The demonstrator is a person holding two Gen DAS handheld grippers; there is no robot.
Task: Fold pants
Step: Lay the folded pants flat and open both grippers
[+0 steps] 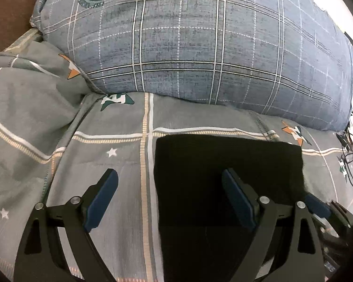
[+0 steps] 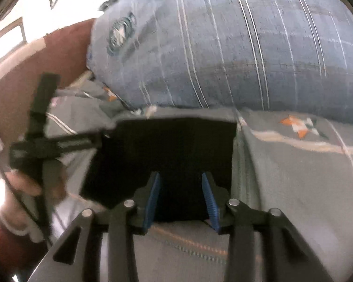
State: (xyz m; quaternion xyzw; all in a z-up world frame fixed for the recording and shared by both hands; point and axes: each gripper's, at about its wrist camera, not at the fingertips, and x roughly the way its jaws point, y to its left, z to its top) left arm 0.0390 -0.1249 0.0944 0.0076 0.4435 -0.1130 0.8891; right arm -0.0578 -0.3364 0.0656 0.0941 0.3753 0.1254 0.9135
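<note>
Nearest the left camera, the left gripper [image 1: 169,176] hangs with jaws spread wide, straddling the left edge of the folded black fabric pants [image 1: 226,164] on the grey star-patterned bed cover [image 1: 101,164]. The right gripper [image 2: 181,176] hovers over the pants' near edge, jaws partly apart, pinching nothing. Beyond lies a blue plaid pillow [image 1: 211,47].
</note>
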